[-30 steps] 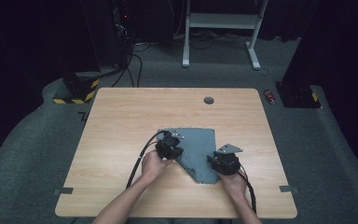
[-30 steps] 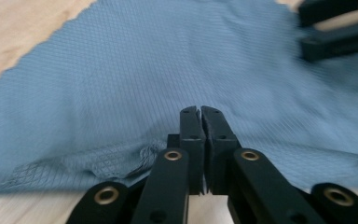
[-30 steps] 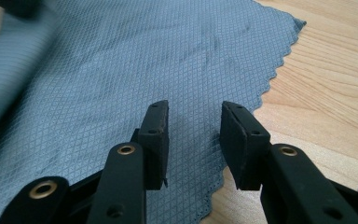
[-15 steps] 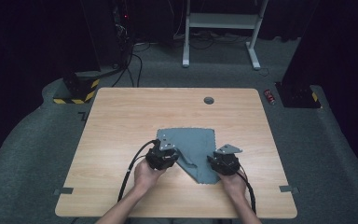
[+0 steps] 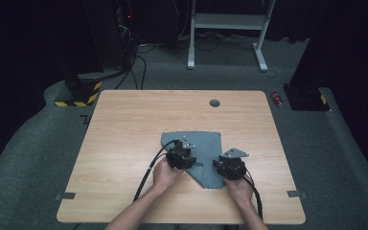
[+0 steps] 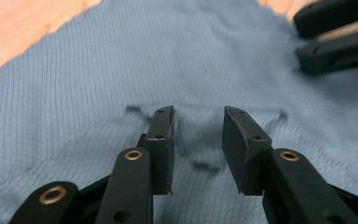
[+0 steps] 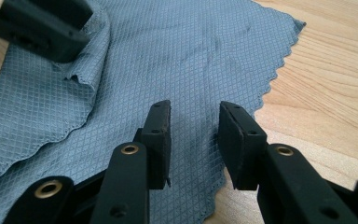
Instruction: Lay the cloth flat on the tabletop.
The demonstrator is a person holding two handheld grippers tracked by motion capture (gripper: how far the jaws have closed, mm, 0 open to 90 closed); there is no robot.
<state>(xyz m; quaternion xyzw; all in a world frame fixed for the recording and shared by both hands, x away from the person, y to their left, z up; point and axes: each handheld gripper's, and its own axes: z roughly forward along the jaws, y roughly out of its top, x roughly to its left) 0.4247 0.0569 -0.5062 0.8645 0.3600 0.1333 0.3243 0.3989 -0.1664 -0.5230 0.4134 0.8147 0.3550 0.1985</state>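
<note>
Worth lowering both hand-held grippers, left and right, jaws apart, onto the grey-blue scalloped microfibre cloth before pinching its edges.

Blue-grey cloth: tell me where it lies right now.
In the high view the blue-grey cloth lies flat on the wooden table, near the front edge and slightly right of centre, under the left gripper and right gripper.

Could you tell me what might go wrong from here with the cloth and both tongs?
The left tongs stand open over the flat middle of the blue cloth, so closing there may pinch nothing or only bunch it. The right tongs are open near the scalloped edge; a shallow bite could slip off and scrape the wooden table.
</note>
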